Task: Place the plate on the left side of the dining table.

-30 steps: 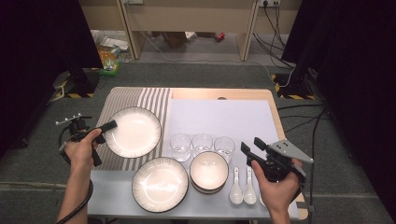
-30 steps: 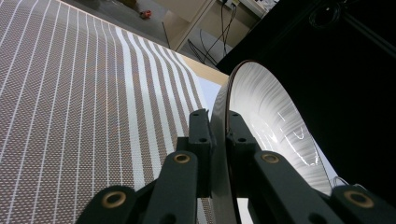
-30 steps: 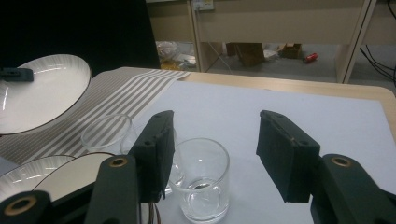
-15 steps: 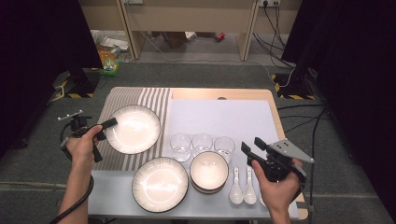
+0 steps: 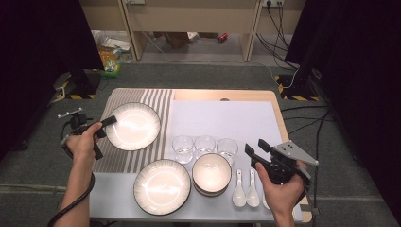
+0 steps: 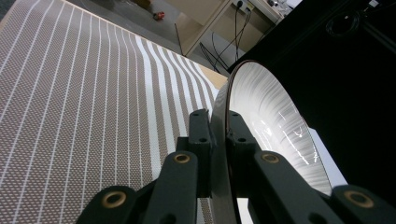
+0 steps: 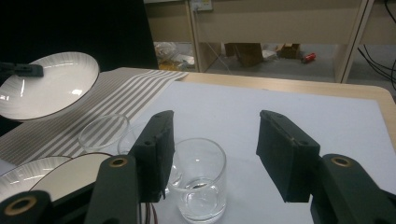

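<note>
My left gripper (image 5: 109,121) is shut on the near-left rim of a white plate with a dark edge (image 5: 133,126). It holds the plate tilted above the striped placemat (image 5: 156,101). In the left gripper view both jaws clamp the rim of this plate (image 6: 266,116), with my left gripper (image 6: 218,135) over the placemat (image 6: 84,116). My right gripper (image 5: 253,152) stands open at the right front, held in a hand, with nothing in it. In the right gripper view my right gripper (image 7: 215,140) has a glass (image 7: 198,184) on the table ahead, and the lifted plate (image 7: 46,84) shows at far left.
Three glasses (image 5: 204,145) stand in a row on the white mat (image 5: 222,118). In front of them are a second plate (image 5: 161,186), a stack of bowls (image 5: 211,173) and two white spoons (image 5: 246,190). The table's right edge (image 5: 283,125) is wooden.
The left gripper and its plate have shifted slightly toward the far side of the table. The right gripper has stayed still.
</note>
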Available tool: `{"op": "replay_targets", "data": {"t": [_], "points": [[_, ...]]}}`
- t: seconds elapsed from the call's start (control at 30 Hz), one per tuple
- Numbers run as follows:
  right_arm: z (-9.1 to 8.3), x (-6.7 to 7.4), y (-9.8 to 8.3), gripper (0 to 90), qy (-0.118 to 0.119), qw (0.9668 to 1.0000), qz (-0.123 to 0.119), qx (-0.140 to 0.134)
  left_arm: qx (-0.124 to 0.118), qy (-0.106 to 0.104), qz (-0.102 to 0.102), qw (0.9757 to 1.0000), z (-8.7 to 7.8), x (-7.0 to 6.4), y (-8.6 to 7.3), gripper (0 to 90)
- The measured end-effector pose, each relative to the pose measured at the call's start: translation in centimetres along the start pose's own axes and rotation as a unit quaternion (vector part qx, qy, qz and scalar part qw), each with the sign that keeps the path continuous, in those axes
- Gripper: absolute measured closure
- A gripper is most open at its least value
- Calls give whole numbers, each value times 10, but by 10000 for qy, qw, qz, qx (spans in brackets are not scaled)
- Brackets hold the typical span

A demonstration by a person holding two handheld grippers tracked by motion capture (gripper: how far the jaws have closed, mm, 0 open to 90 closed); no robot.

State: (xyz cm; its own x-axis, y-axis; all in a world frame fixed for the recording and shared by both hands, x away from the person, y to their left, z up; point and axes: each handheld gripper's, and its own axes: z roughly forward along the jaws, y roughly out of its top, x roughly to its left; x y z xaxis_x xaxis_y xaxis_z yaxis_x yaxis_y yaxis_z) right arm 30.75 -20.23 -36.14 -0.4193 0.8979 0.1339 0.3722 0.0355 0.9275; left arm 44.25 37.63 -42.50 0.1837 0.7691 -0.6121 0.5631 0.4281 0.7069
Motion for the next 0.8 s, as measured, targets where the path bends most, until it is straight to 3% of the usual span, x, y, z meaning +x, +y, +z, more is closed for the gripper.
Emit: {"op": "replay_targets", "data": {"t": [0.37, 0.8], "points": [[2, 1, -1, 466, 31, 10000, 27, 1, -85, 39, -60, 9999, 5, 2, 10, 835], [2, 1, -1, 466, 38, 10000, 45, -1, -121, 222, -105, 9996, 16, 8, 17, 834]]}}
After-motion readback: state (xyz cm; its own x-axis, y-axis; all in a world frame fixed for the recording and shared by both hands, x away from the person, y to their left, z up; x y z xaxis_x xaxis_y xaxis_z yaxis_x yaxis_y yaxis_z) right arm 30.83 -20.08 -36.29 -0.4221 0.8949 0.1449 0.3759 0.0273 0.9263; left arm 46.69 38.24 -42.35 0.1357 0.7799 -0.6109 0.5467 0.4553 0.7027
